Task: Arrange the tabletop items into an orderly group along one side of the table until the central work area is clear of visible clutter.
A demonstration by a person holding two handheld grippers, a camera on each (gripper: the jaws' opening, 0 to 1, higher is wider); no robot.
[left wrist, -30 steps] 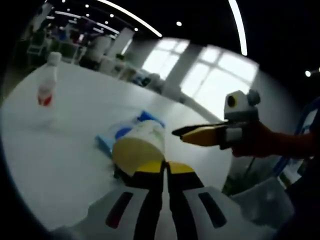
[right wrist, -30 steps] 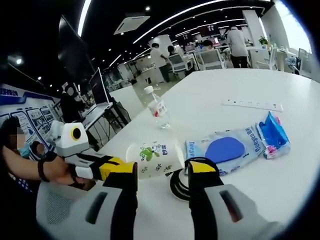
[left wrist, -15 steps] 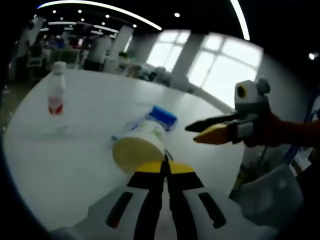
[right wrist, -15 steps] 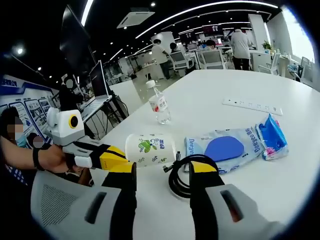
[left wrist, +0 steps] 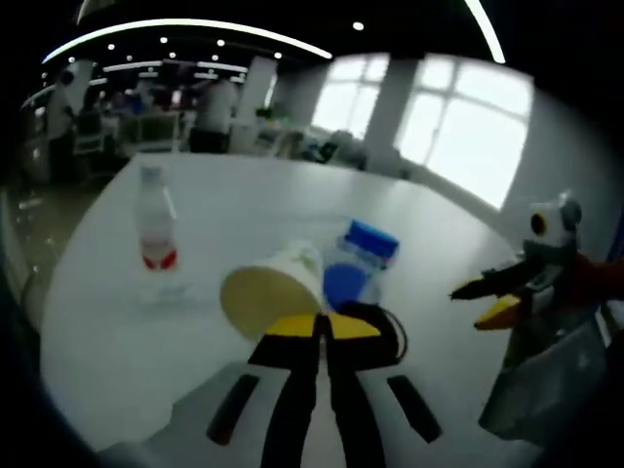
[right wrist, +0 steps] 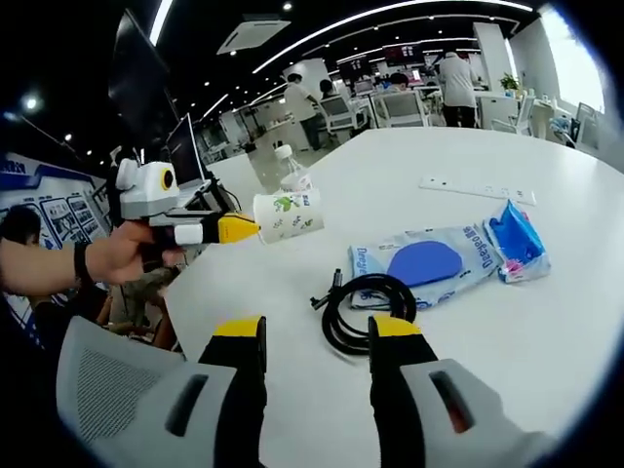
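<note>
The left gripper (right wrist: 234,229) pinches the paper cup (right wrist: 289,215) by its rim, up off the worktop (right wrist: 546,322), and it could slip or squash, while the right gripper (right wrist: 316,341) waits open above the black cable (right wrist: 366,307).

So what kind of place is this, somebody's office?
Most likely an open-plan office. The big white table stands in a hall with desks and office chairs behind it, monitors along one side, long ceiling light strips, and people standing at workstations in the background.
</note>
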